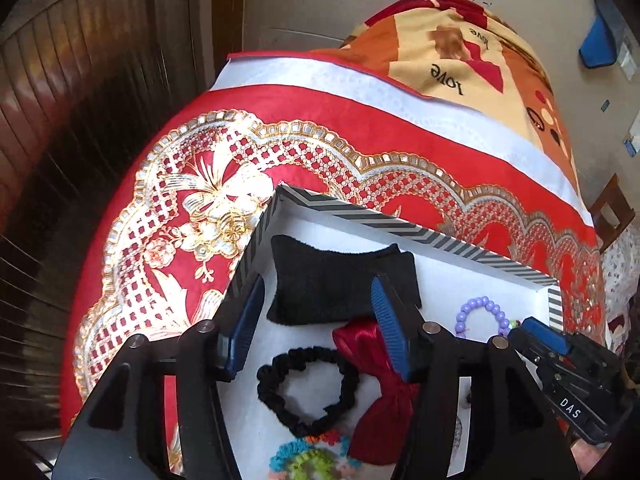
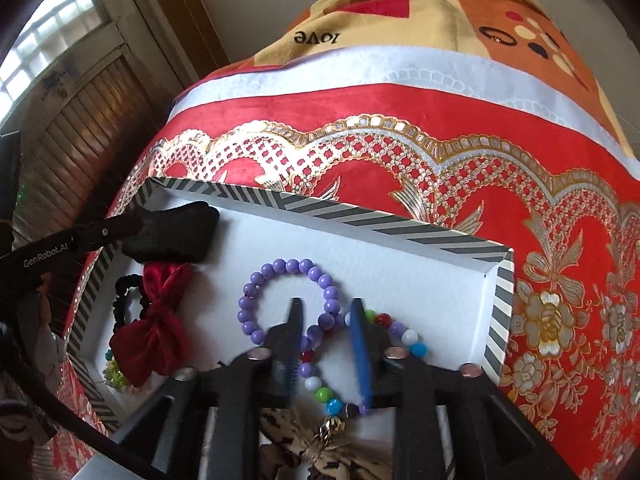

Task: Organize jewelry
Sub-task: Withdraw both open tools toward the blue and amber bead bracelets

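A white tray with a black-and-white striped rim lies on the red cloth. My left gripper is open above a black fabric pad at the tray's far left corner. Below it lie a black scrunchie and a red satin bow. My right gripper is open over a purple bead bracelet and a multicoloured bead bracelet; nothing is held. The right gripper also shows in the left wrist view.
A red tablecloth with gold and white embroidery covers the table. A yellow and orange "love" blanket lies beyond. A colourful crochet scrunchie and a leopard-print bow lie at the tray's near edge.
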The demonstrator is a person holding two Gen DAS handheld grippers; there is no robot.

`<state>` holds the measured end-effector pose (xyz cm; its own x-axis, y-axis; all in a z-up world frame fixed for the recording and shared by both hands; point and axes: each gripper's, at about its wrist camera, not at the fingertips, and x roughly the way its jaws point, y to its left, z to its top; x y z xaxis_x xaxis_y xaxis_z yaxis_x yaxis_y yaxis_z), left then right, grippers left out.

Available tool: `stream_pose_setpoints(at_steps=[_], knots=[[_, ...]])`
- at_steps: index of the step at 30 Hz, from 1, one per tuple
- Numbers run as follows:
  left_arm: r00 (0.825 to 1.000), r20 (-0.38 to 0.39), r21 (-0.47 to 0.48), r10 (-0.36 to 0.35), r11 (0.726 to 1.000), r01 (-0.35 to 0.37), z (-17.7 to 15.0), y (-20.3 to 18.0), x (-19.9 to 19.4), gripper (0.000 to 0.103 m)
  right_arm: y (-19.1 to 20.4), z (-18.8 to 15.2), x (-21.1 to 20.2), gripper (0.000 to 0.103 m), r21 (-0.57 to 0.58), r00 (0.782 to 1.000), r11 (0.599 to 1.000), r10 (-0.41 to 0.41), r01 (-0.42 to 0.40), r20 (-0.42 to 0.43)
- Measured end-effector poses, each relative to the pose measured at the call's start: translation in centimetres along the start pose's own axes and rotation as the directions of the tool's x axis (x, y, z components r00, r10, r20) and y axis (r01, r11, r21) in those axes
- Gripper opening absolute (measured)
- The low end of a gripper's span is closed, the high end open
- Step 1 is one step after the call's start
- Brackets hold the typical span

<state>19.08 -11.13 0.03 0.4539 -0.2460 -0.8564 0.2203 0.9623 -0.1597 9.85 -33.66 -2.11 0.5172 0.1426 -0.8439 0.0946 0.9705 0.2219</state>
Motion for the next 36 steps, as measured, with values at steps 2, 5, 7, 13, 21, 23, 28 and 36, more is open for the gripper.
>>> stream_pose_setpoints(at_steps=[2, 5, 7, 13, 21, 23, 28, 36], knots=[[1.0, 0.008, 0.006, 0.001, 1.0, -0.001, -0.3, -0.1, -0.7, 0.056, 0.1, -0.4, -0.6, 0.029, 0.006, 1.0, 1.0, 0.006, -0.006, 0.004], [1.0, 0.021, 0.021, 0.01, 1.0, -0.011, -1.0, -0.3, -1.8, 0.056, 0.5, -0.8, -1.7, 0.029, 0.003, 1.0, 1.0, 0.012, -0.012, 0.013], [1.0, 0.026, 0.026, 0.009, 1.0, -0.009, -1.4, -0.4, -2.4, 0.056, 0.9, -1.3, -2.6, 0.029, -0.005, 1.0, 1.0, 0.018, -0.018, 0.019], [1.0, 0.018, 0.047, 0.007, 0.999, -0.008, -3.2, -0.2, -4.1, 0.056, 2.2, -3.4, -5.2, 0.033, -0.03, 0.998, 0.998, 0.052, -0.051, 0.03], [1.0, 0.016, 0.047, -0.014, 0.999, 0.013, -6.7, 0.7, -7.2, 0.056, 5.0, -7.5, -8.8, 0.033, -0.114, 0.985, 0.979, 0.172, -0.169, 0.018], [0.999, 0.021, 0.055, -0.027, 0.998, 0.026, -7.8, 0.8, -8.4, 0.056, 6.1, -8.8, -9.4, 0.033, -0.15, 0.98, 0.969, 0.2, -0.199, -0.004], [0.999, 0.016, 0.095, -0.052, 0.994, 0.05, -10.9, 0.6, -10.4, 0.056, 8.0, -12.6, -9.7, 0.033, -0.2, 0.97, 0.95, 0.231, -0.242, -0.077], [0.999, -0.015, 0.079, -0.049, 0.996, 0.05, -14.1, 1.4, -11.2, 0.056, 9.5, -16.8, -6.7, 0.033, -0.225, 0.976, 0.956, 0.158, -0.188, -0.148]])
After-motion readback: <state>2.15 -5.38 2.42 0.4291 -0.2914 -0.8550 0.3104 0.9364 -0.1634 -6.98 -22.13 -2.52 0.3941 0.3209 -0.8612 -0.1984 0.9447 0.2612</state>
